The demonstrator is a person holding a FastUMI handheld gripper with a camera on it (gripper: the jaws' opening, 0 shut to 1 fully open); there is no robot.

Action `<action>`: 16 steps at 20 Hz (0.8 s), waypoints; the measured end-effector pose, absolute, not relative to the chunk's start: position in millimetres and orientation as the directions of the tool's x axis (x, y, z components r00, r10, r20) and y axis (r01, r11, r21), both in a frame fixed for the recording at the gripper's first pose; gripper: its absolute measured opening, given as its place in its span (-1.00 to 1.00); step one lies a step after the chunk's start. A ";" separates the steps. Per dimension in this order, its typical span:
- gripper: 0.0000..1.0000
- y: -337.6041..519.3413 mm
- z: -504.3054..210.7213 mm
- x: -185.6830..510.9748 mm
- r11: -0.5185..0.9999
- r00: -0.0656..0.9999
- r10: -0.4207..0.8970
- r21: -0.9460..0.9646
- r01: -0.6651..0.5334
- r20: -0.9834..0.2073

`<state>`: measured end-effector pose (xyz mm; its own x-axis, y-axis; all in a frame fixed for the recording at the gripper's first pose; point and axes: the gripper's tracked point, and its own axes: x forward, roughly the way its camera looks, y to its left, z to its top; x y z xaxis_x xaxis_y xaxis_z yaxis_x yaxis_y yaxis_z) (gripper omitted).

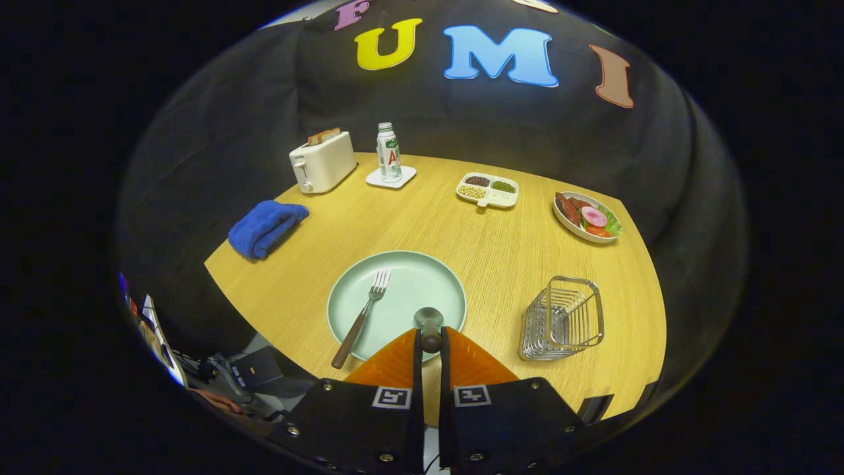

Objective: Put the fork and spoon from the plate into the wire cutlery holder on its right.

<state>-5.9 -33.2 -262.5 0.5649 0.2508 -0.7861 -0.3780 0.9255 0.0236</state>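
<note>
The gripper (430, 340) had its two orange fingers (395, 363) pressed nearly together on the spoon (429, 324), pinching it at the dark handle while the grey-green bowl stood out just ahead of the fingertips, above the near edge of the pale green plate (422, 277). The fork (364, 316) with its brown handle lay on the left half of the same plate, with the tines pointing away and the handle end reaching over the near rim. The wire cutlery holder (564, 318) stood on the wooden table (461, 224) to the right of the plate, near it but not touching, and it looked empty. The step in hand seemed to be carrying the spoon to the holder. To do it well, the grip should be kept firm, because the handle is thin and round and could turn between the pads. The spoon should be brought above the open top of the holder, tilted so that one end points down, and lowered inside before the fingers spread. The holder looked light, so a push against its wire rim could slide or tip it. The fork remained for the next trip.
</note>
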 end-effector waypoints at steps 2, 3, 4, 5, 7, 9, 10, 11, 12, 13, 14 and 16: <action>-0.81 -31.9 -257.0 1.8 0.924 0.565 0.259 0.030 -0.381 -0.783; -0.82 -30.9 -255.3 5.8 0.922 0.566 0.264 0.032 -0.386 -0.781; -0.82 -30.8 -253.0 9.5 0.919 0.565 0.265 0.027 -0.394 -0.781; -0.82 -29.7 -251.2 13.3 0.915 0.565 0.265 0.019 -0.403 -0.781; -0.82 -26.7 -244.9 20.4 0.909 0.574 0.269 0.006 -0.417 -0.774; -0.82 -22.1 -239.2 24.8 0.903 0.579 0.277 0.001 -0.430 -0.767; -0.81 -20.7 -236.8 27.5 0.900 0.582 0.282 -0.001 -0.437 -0.763; -0.81 -20.0 -235.8 29.1 0.898 0.581 0.281 -0.005 -0.441 -0.763; -0.82 -18.4 -233.1 31.2 0.897 0.584 0.284 -0.005 -0.442 -0.761; -0.82 -17.2 -228.9 33.0 0.899 0.589 0.289 0.002 -0.439 -0.755; -0.81 -16.6 -223.3 35.0 0.901 0.592 0.293 0.010 -0.434 -0.750; -0.81 -22.5 -209.8 38.5 0.908 0.605 0.292 0.015 -0.419 -0.741</action>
<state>38.5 -22.5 -209.8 0.6051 0.2922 -0.7406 -0.4194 0.9077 0.0155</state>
